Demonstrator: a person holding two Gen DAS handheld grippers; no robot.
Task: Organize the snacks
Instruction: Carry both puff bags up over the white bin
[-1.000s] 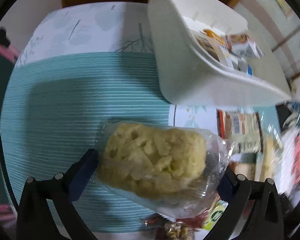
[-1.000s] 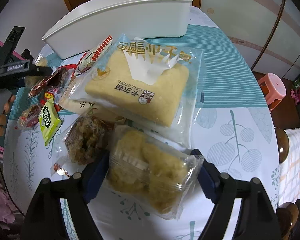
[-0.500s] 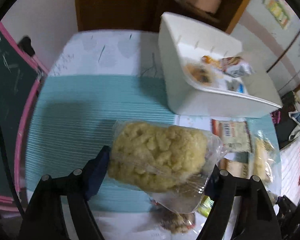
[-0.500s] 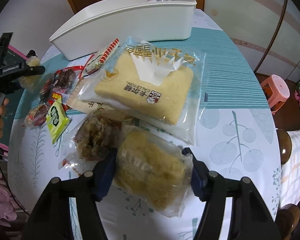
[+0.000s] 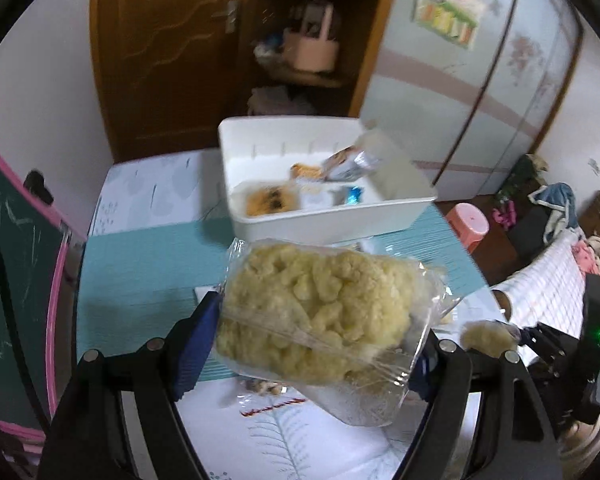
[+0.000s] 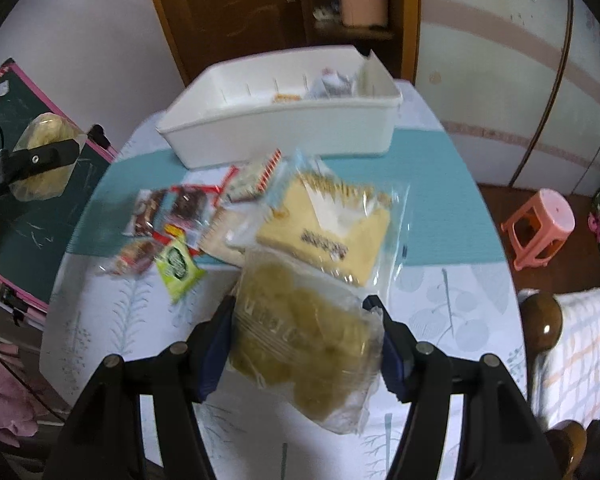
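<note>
Both grippers, left point(image 5: 316, 344) and right point(image 6: 306, 346), each clamp a puffed-snack bag point(image 5: 320, 312); carry level, release low into bin point(image 5: 324, 216).

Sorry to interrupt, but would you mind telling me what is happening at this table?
A person is sorting snacks with two handheld grippers. The left gripper holds a clear-wrapped yellow puffed snack; the right gripper holds a similar packet. Both are lifted off the table. The white bin behind holds a few snacks; more lie loose.

Brown wooden door point(image 5: 160, 52); open wooden shelf point(image 5: 312, 40) beside it; pale sliding wardrobe point(image 6: 512, 60); pink plastic stool point(image 6: 540, 228) on brown floor; green chalkboard point(image 5: 8, 248), pink-framed.
</note>
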